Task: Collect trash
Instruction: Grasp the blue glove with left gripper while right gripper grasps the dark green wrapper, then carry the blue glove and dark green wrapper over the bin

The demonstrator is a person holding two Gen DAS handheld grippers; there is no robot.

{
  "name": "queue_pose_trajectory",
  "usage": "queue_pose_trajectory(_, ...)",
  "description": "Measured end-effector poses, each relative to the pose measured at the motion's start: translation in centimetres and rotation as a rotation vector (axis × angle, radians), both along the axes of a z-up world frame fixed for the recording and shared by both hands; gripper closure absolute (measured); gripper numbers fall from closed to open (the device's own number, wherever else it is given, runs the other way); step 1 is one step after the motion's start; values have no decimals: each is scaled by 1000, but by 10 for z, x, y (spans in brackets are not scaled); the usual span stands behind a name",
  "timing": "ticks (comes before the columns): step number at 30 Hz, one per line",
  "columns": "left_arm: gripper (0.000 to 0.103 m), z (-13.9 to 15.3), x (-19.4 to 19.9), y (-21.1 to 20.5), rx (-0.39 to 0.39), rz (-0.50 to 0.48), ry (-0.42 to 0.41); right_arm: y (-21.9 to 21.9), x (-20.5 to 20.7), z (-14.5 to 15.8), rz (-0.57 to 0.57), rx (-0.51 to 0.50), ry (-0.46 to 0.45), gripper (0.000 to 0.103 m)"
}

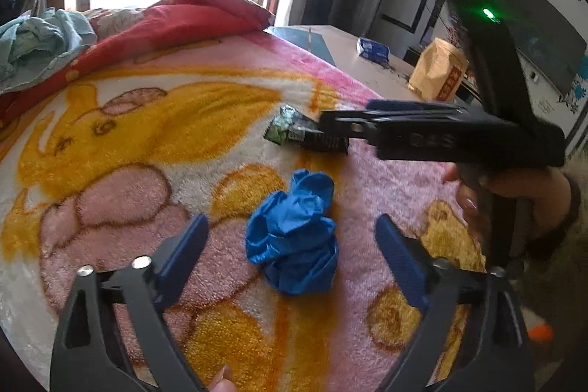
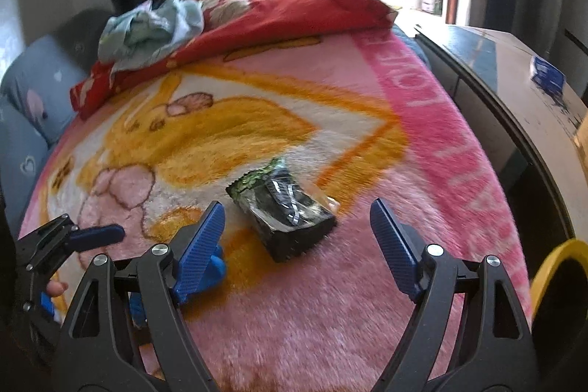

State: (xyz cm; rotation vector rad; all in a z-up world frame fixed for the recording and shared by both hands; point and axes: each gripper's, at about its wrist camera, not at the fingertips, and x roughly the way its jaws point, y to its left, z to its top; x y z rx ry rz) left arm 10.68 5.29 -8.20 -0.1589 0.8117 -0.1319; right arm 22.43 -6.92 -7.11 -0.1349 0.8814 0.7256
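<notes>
A crumpled blue glove lies on the pink and yellow blanket. My left gripper is open, one finger on each side of the glove and neither touching it. Farther up the blanket lies a black and green snack wrapper. My right gripper is open just above it, its tips either side of the wrapper's near half without pressing on it. In the left wrist view the right gripper comes in from the right over the wrapper. The left gripper's finger shows at the left of the right wrist view.
A red quilt and a pale blue cloth are heaped at the bed's far end. A table beside the bed holds a blue packet and a paper bag. A yellow-rimmed bin stands at the right.
</notes>
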Motion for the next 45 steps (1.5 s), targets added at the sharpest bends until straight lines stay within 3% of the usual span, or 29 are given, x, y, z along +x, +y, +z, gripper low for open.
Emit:
queue_pose_trajectory(3,25,-4,1,0,-18,-6,19,13,3,-8,32,-27,13,34)
queue_pose_trajectory(6,37,-9,3,-2,-16,-11,39,18,7,-18,48,-36,44,43)
queue_pose_trajectory(7,44,-11,4,-2,-17,-14,46,18,7,-21,46,-43,52,52)
queue_pose_trajectory(9,50,-13,5,-3,-16,-20,53,14,6,-25,39,-38,41,56)
queue_pose_trajectory(11,59,-14,5,-5,-17,-25,55,6,5,-26,22,-23,43,70)
queue_pose_trajectory(14,72,-15,5,-7,-19,-29,53,-8,6,-24,-10,18,60,77)
queue_pose_trajectory(17,77,-14,6,-11,-25,-39,46,-22,2,-21,-38,46,53,78)
queue_pose_trajectory(45,81,28,26,-85,-72,-182,-73,-170,-36,18,-307,159,-15,78)
